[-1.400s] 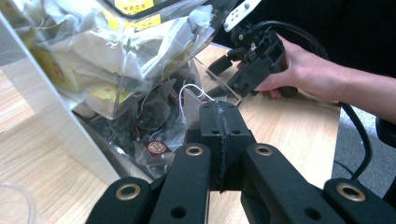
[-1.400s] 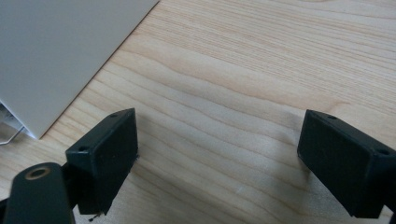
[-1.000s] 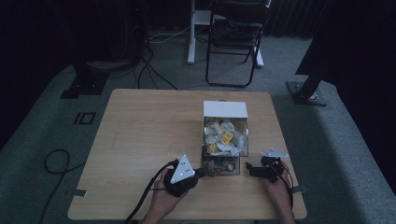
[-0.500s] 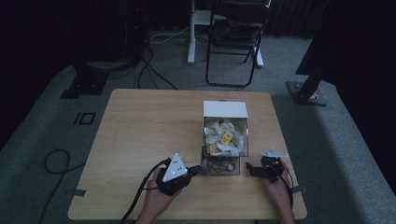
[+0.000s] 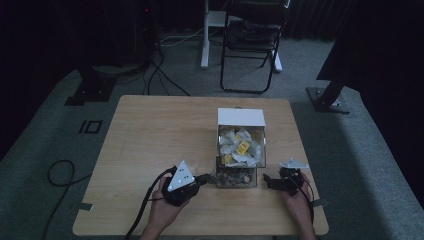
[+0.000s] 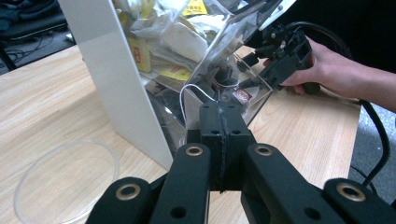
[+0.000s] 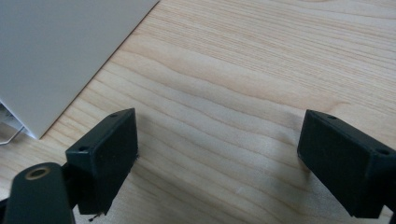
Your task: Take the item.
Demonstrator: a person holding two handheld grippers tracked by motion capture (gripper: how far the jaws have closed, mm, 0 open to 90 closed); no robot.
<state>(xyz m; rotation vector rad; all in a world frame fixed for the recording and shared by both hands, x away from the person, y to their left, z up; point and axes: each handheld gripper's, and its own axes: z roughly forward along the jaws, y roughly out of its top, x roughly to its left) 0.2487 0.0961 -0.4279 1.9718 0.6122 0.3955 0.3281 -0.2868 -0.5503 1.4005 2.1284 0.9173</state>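
A dispenser box with a white top and clear walls stands right of the table's middle, full of yellow and white sachets. My left gripper lies at the box's lower left corner and points right at its clear bottom bin. In the left gripper view its jaws are pressed together, and a thin white thread arches from the box's foot to the seam at their tips. My right gripper rests on the table just right of the box, jaws wide apart over bare wood.
A clear round dish lies on the wood beside the box's white side wall. A hand holds the right gripper at the far side of the clear bin. A black chair and cables stand beyond the table.
The left gripper has drawn back a little to the left, away from the box's bottom bin, jaws still together. The right gripper has stayed put.
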